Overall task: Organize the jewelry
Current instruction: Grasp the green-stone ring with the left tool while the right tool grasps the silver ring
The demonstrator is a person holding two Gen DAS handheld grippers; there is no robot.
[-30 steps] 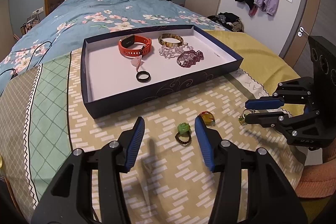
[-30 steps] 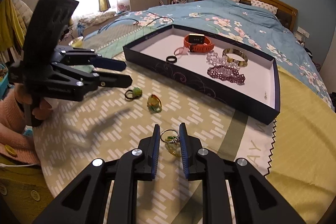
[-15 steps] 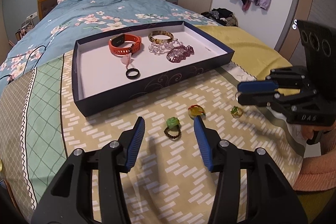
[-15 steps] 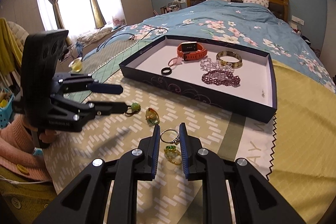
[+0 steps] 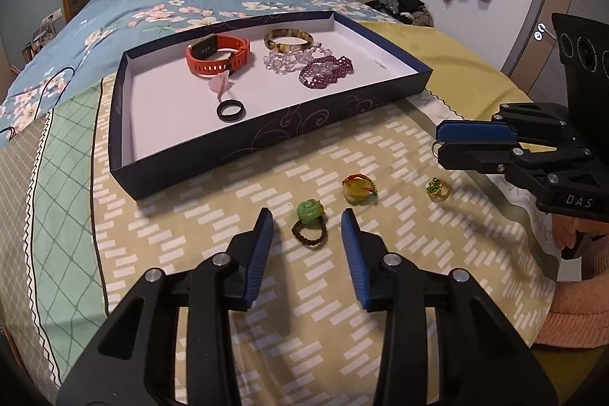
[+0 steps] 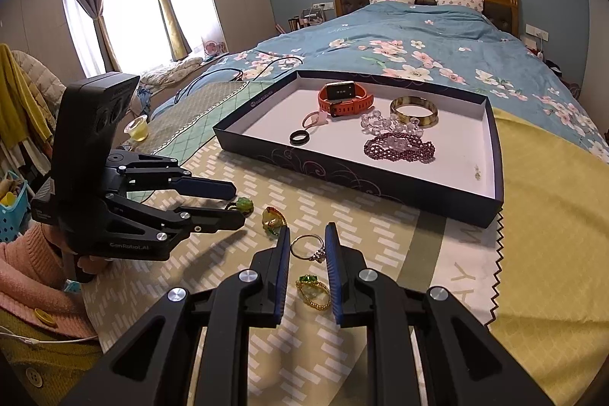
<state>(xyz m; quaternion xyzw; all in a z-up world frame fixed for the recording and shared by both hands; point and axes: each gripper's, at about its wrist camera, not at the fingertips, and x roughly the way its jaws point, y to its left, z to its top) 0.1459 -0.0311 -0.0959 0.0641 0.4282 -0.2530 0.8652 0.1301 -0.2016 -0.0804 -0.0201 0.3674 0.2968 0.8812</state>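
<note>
Left hand-held gripper (image 5: 306, 219): jaws just closing, not yet pinching the green rose ring (image 5: 310, 221) on the bed cover. Light, small; I'd take its stiff flower. Right hand-held gripper (image 6: 307, 246): narrow, pinching the slippery silver ring (image 6: 309, 248).

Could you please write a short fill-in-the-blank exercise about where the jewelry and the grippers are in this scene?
1. The right gripper is shut on a thin ____ ring.
2. The jade flower ring lies on the bedspread between the open jaws of the ____ gripper.
3. The orange smartwatch lies inside the dark blue ____.
4. The ring inside that tray is ____.

Missing words: silver; left; tray; black
</note>
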